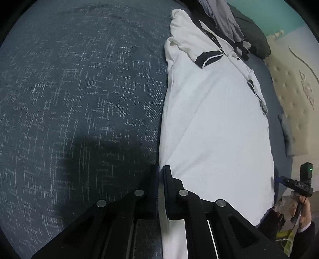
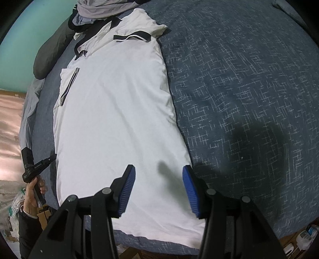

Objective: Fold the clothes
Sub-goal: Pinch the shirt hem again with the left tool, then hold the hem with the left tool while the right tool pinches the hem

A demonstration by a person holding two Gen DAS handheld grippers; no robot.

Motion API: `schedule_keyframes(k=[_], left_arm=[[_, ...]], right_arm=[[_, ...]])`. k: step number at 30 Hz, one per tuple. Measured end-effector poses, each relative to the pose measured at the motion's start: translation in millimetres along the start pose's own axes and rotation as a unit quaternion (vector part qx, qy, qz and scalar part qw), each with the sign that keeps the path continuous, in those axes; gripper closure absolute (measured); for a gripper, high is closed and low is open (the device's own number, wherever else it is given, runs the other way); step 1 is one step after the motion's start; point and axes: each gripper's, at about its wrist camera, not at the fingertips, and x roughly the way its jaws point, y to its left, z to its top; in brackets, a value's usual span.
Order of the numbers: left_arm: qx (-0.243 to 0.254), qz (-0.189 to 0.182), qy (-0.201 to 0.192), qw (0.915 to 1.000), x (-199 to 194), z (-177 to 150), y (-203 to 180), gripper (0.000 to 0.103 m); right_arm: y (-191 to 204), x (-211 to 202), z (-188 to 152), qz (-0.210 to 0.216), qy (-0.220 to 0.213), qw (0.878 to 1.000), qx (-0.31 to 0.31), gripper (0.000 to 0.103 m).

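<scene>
Left wrist view: left gripper (image 1: 161,175) is sitting at the near hem of the white polo shirt (image 1: 215,123), jaws nearly closed with a strip of white fabric running between them, so it looks pinched on the shirt's left edge. Right gripper (image 2: 159,175) is hovering over the hem's right part, jaws wide, holding nothing.

The shirt is lying lengthwise on the bed (image 2: 239,79), collar far, both sleeves already turned in over the body, so it's reading as a narrow strip. Judgement: a hem-to-collar fold fits next; the right jaws should be taking the right hem corner level with the left grip so the edge is lifting square.

Room: wide open blanket on one side of the shirt. Far end is getting crowded by the grey clothes pile (image 2: 99,8) overlapping the collar. Bed edge is sitting just near of the hem.
</scene>
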Motion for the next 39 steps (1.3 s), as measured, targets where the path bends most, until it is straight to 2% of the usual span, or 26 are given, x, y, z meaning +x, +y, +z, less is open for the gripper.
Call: schedule_keyframes(k=[4,7,12,14,15,21,25,30,37,39], left_arm=[[0.002,-0.005,0.012,0.9999,-2.1,-9.4,-1.6,0.083],[0.003,-0.009,0.021,0.9997,-3.6,-16.5,-2.9,0.081],[0.017,-0.005,0.031,0.9994,-0.9,-28.6,-4.5,0.082],[0.018,-0.003,0.026,0.9995,-2.1,-29.6,-4.3,0.098],[0.014,-0.008,0.024,0.9996,-4.0,-30.0,-2.9,0.100],[0.007,-0.013,0.015,0.9998,-12.7,-30.1,3.5,0.100],[0.003,-0.017,0.026,0.9995,-6.5,-32.0,-1.9,0.099],[0.005,-0.028,0.040,0.9988,-8.1,-41.1,-6.6,0.089],[0.014,-0.043,0.052,0.9976,-15.2,-61.9,-1.3,0.090],[0.022,-0.037,0.050,0.9978,-13.3,-63.2,-4.0,0.090]], right_arm=[[0.6,-2.3,-0.7,0.003,-0.002,1.000,0.000,0.053],[0.9,-3.5,-2.2,0.004,-0.003,1.000,-0.002,0.053],[2.2,-2.8,-3.1,0.006,-0.004,1.000,0.000,0.053],[3.5,-3.8,-3.7,0.007,-0.005,1.000,-0.001,0.053],[4.4,-4.5,-4.1,0.007,-0.005,1.000,-0.002,0.053],[5.2,-8.9,-3.6,0.008,-0.009,1.000,-0.004,0.053],[2.4,-8.9,-2.8,0.006,-0.010,1.000,0.001,0.053],[0.9,-10.5,-3.8,0.007,-0.010,1.000,0.002,0.053],[8.0,-12.8,-3.6,0.011,-0.012,1.000,-0.002,0.053],[10.5,-13.7,-3.6,0.013,-0.013,1.000,-0.004,0.053]])
